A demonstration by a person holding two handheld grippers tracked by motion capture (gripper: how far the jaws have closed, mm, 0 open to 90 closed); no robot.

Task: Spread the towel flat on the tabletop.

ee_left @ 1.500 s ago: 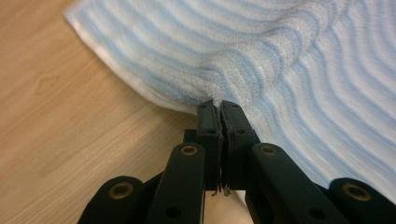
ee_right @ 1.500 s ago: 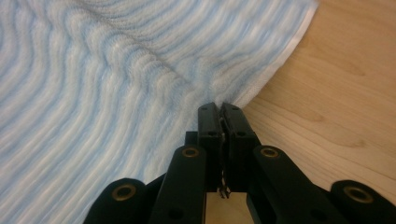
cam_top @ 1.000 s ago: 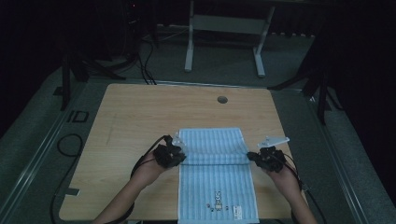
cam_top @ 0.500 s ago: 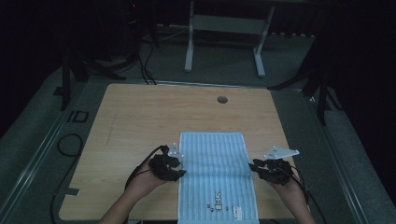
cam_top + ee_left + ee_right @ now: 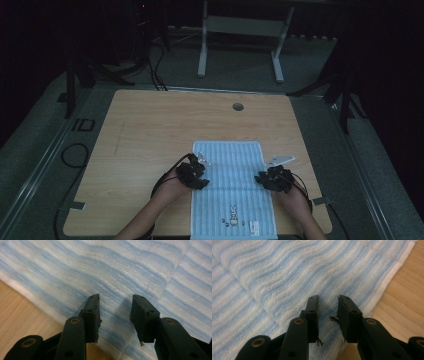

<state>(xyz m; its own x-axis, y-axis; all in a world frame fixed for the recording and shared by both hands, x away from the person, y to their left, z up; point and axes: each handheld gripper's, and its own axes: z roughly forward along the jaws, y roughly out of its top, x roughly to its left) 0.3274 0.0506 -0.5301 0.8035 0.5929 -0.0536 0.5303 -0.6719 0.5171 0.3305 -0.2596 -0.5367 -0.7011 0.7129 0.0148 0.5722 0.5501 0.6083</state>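
Your left gripper (image 5: 194, 175) sits over the left edge of the towel (image 5: 232, 170); your right gripper (image 5: 272, 178) is over its right edge. Both sets of jaws have just been opening and now stand parted, with a clear gap between the pads. Terry cloth shows through each gap, but nothing is pinched.

The towel is a light blue and white striped terry rectangle, lying on the near middle of the wooden table (image 5: 150, 130). Its far part is doubled over: a fold edge runs across between your two grippers. The near single layer carries a small rabbit print (image 5: 233, 214) and a tag close to the near hem.

In the left gripper view, the ribbed pile (image 5: 120, 272) looks soft and wavy, with a raised folded layer at upper right, a white hem at left and bare wood grain (image 5: 22, 322) beyond it. In the right gripper view the texture (image 5: 312, 270) is the same, with a thick white hem (image 5: 387, 287) at right, then wood. Frayed threads hang off the right gripper's pad (image 5: 313, 312) edges.

The tabletop is pale laminate with rounded corners and a round cable hole (image 5: 238, 106) near the far edge.
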